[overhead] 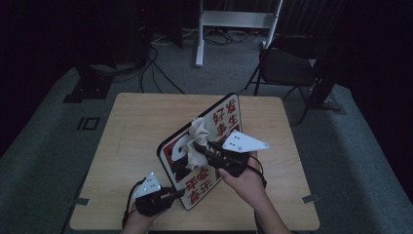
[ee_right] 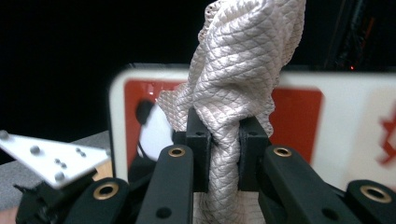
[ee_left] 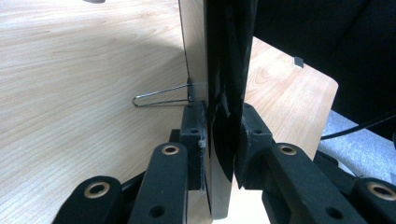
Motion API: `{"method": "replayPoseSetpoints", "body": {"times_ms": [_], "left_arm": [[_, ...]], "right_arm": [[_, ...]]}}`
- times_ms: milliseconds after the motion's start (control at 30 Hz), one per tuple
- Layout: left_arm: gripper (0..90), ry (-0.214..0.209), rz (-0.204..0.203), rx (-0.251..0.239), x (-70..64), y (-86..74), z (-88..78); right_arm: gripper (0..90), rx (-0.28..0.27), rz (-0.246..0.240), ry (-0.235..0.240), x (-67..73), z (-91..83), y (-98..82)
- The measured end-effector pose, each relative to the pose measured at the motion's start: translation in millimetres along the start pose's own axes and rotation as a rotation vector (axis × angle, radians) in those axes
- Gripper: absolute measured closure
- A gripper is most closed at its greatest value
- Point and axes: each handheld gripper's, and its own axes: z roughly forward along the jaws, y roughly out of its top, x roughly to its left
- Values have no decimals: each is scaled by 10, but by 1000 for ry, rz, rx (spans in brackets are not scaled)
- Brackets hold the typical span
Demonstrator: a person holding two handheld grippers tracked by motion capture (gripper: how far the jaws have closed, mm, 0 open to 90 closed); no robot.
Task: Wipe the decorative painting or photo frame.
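Observation:
A white board [overhead: 214,146] with red characters and a panda picture stands tilted on edge on the wooden table [overhead: 131,126]. My left gripper [overhead: 170,195] is shut on the board's near lower edge; in the left gripper view the pads [ee_left: 194,140] clamp the board's edge [ee_left: 219,93]. My right gripper [overhead: 199,146] is shut on a bunched cream quilted cloth [overhead: 198,131], held against the board's face. In the right gripper view the cloth [ee_right: 238,79] rises from between the jaws in front of the board [ee_right: 336,121].
A wire clip [ee_left: 159,97] sticks out from the board's back. Beyond the table stand a dark chair [overhead: 287,68] and a white frame stand [overhead: 234,22], with cables on the grey floor.

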Motion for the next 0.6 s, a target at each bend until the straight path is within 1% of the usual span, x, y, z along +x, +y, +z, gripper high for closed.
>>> {"method": "replayPoseSetpoints", "body": {"times_ms": [33, 133, 233, 300, 333, 367, 400, 600], "left_arm": [[769, -2, 0, 2, 7, 0, -1], [769, -2, 4, 1, 5, -1, 1], [770, 2, 15, 4, 0, 0, 0], [771, 5, 15, 4, -3, 2, 2], [771, 12, 19, 6, -4, 5, 2], [771, 12, 19, 6, -4, 5, 2], [772, 13, 17, 7, 1, 4, 1], [772, 15, 15, 8, -2, 4, 3]], "right_arm": [[789, -9, -5, 11, 28, 55, 68], [789, -21, -19, 17, 55, 134, 154], [789, -1, -46, -12, 52, 229, 189], [789, 7, -45, -14, 41, 257, 181], [789, 26, -46, -21, 25, 305, 138], [789, 26, -46, -21, 25, 305, 138], [789, 36, -36, -19, 5, 324, 80], [789, 58, -24, -28, -17, 306, -86]]}}
